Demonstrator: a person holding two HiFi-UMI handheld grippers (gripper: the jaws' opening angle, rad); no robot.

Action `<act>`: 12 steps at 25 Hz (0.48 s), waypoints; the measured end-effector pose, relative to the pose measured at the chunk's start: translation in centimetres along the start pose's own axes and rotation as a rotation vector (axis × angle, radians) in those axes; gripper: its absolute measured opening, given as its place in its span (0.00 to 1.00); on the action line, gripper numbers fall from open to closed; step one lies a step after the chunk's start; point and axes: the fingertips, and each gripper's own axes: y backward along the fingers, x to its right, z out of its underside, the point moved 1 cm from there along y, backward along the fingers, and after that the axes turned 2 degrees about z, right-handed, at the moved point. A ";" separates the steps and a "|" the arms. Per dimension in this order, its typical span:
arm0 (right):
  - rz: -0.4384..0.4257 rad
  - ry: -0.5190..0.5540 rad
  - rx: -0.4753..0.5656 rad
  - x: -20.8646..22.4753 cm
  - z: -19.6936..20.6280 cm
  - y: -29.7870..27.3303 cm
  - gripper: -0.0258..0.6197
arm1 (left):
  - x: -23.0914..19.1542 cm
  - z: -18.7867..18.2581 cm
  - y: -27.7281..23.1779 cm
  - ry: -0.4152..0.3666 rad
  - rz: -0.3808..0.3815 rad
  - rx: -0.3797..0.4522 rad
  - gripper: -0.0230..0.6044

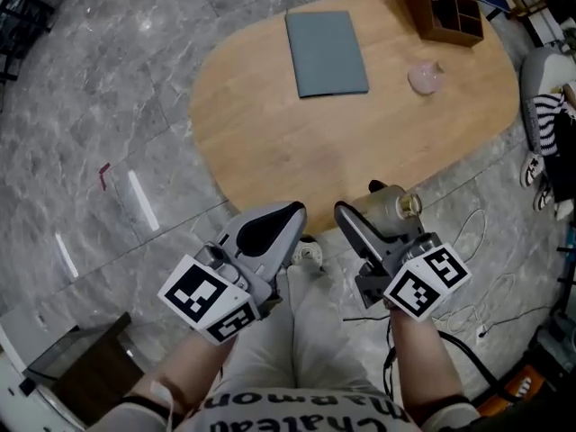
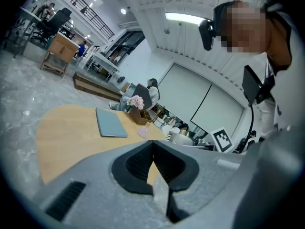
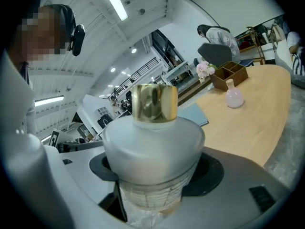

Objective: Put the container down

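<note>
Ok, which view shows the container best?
Right gripper view: the container fills the frame, clamped in the right tool. Head view shows it small, partly hidden by that tool; left gripper view, only a tiny glimpse.

left claw (image 2: 153, 147): jaws together, empty | wooden table (image 2: 66, 132): blue folder (image 2: 111, 123), flowers (image 2: 136, 101)

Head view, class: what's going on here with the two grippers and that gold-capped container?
A person stands by an oval wooden table, a gripper in each hand. The right gripper is shut on a frosted, gold-capped container, held near the table's edge and not yet set down. The left gripper is shut and empty. A grey folder and a pink vase sit on the table.
</note>
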 end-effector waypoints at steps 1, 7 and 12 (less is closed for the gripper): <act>0.010 0.001 0.004 0.8 0.8 -0.1 0.55 | -0.2 0.9 -0.2 -0.009 0.010 -0.001 0.06; 0.112 0.085 0.024 6.0 4.7 -1.6 0.55 | -3.0 4.4 -1.3 -0.066 0.010 0.030 0.06; 0.210 0.201 0.034 8.3 6.9 -3.2 0.55 | -5.2 6.1 -1.9 -0.072 0.009 0.044 0.06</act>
